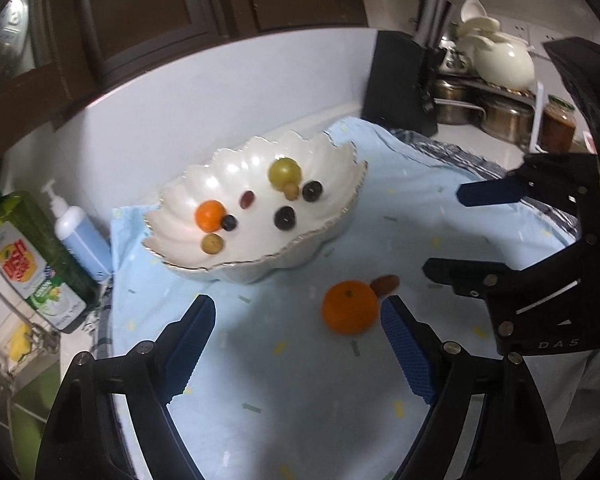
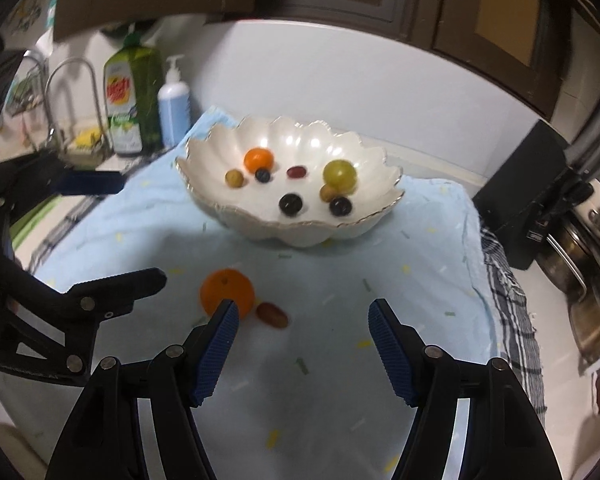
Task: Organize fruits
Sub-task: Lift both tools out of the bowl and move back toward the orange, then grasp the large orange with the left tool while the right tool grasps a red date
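Observation:
A white scalloped bowl (image 1: 332,184) (image 2: 364,152) stands on a light blue cloth (image 1: 440,216) (image 2: 380,272). It holds a small orange (image 1: 210,214) (image 2: 258,159), a green fruit (image 1: 284,172) (image 2: 339,174), a red grape (image 1: 247,199) (image 2: 296,171) and several small dark and tan fruits. An orange (image 1: 350,307) (image 2: 226,287) and a reddish-brown fruit (image 1: 386,283) (image 2: 272,314) lie on the cloth in front of the bowl. My left gripper (image 1: 298,314) (image 2: 132,228) is open and empty above the cloth, left of the orange. My right gripper (image 2: 302,314) (image 1: 442,230) is open and empty, just right of the two loose fruits.
A green dish-soap bottle (image 1: 32,256) (image 2: 130,96) and a blue pump bottle (image 1: 80,236) (image 2: 174,104) stand left of the cloth by the sink and tap (image 2: 72,92). A black box (image 1: 400,84) (image 2: 520,200), steel pots (image 1: 504,116) (image 2: 588,272), a white teapot (image 1: 500,60) and a jar (image 1: 558,122) stand at the right.

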### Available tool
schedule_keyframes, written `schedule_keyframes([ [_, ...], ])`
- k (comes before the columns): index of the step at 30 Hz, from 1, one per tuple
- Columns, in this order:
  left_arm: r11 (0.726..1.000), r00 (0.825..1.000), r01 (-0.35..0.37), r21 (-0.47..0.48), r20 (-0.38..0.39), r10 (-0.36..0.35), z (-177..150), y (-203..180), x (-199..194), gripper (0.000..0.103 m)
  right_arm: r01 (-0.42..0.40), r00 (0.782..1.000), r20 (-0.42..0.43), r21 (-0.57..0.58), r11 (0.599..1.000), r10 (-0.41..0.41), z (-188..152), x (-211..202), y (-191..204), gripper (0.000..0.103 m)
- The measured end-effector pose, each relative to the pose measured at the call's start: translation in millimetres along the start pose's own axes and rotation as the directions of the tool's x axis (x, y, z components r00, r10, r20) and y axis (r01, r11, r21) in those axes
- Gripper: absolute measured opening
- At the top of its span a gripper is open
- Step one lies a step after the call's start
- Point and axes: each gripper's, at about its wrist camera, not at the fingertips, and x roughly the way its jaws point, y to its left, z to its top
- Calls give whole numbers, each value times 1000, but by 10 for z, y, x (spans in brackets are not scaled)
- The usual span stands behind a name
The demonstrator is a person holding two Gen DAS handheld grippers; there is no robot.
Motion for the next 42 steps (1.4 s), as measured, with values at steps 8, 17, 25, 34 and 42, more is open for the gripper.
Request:
schedule_keyframes([
  [8,996,995,85,37,-46,-84,-69,-53,263,79,-54,996,-79,-111,992,45,-32,291,14,55],
  [17,978,978,190,82,-99,-181,-44,-124,541,74,-164,977,-172,-217,962,128,0,598,57,46],
  [25,963,959,258,77,-139,-246,3,-134,742,71,-238,957,-227,-262,935,180,41,773,51,41],
  [34,946,930,325,9,-181,-318,12,-75,920,52,-297,937,-258,-231,926,236,65,885,14,27],
  [42,945,927,326,-23,-187,-325,2,-62,941,46,-328,924,-265,-189,925,274,25,902,27,19],
])
